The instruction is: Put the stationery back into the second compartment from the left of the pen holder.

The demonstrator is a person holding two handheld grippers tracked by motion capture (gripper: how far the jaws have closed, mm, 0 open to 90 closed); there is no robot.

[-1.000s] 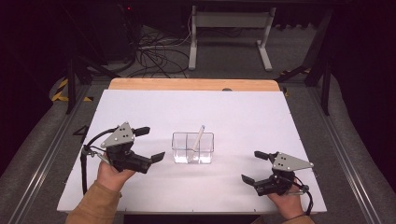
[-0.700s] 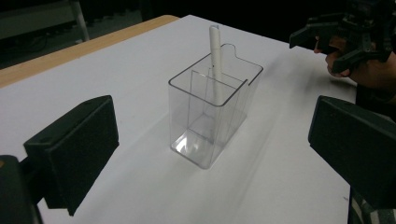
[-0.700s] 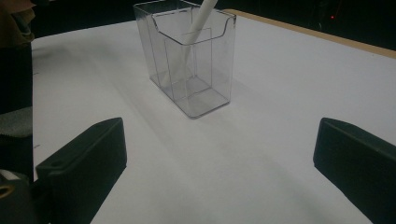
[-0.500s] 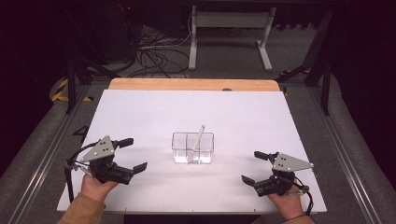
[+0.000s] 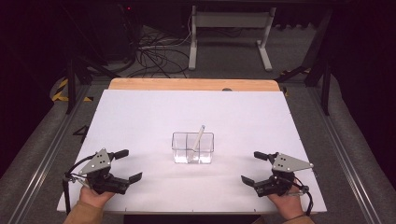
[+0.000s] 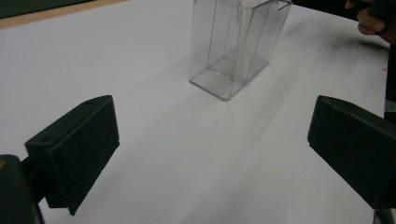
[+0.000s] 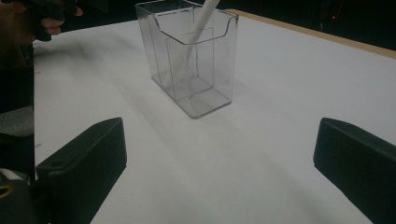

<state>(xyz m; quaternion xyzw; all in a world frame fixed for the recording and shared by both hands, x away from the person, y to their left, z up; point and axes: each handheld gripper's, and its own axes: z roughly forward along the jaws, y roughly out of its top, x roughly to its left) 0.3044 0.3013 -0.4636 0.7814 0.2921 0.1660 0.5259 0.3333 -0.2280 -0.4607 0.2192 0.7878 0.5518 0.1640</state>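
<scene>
- The left claw (image 5: 125, 164) sat near the front left corner of the worktop (image 5: 140, 116), its jaws spread wide with nothing between them; in the left gripper view only bare white surface lay between the two black pads (image 6: 77, 149).
- The right claw (image 5: 254, 167) mirrored it near the front right corner, likewise gaping wide and empty, with each hand (image 5: 285, 205) gripping its tool low at the worktop's near edge.
- Both claws pointed inward toward the middle, well apart from anything; this looked like a resting or parked pose, each tool kept clear of the centre.
- Between them, at mid-worktop, stood a clear plastic holder (image 5: 193, 148), upright and divided into compartments.
- A white pen-like stick (image 5: 197, 137) leaned inside the holder, its top poking above the rim; from the right gripper view it seemed to rest in a rear compartment, though which one exactly could not be told.
- Judged from this layout, the stick was placed in the holder and neither claw touched it.
</scene>
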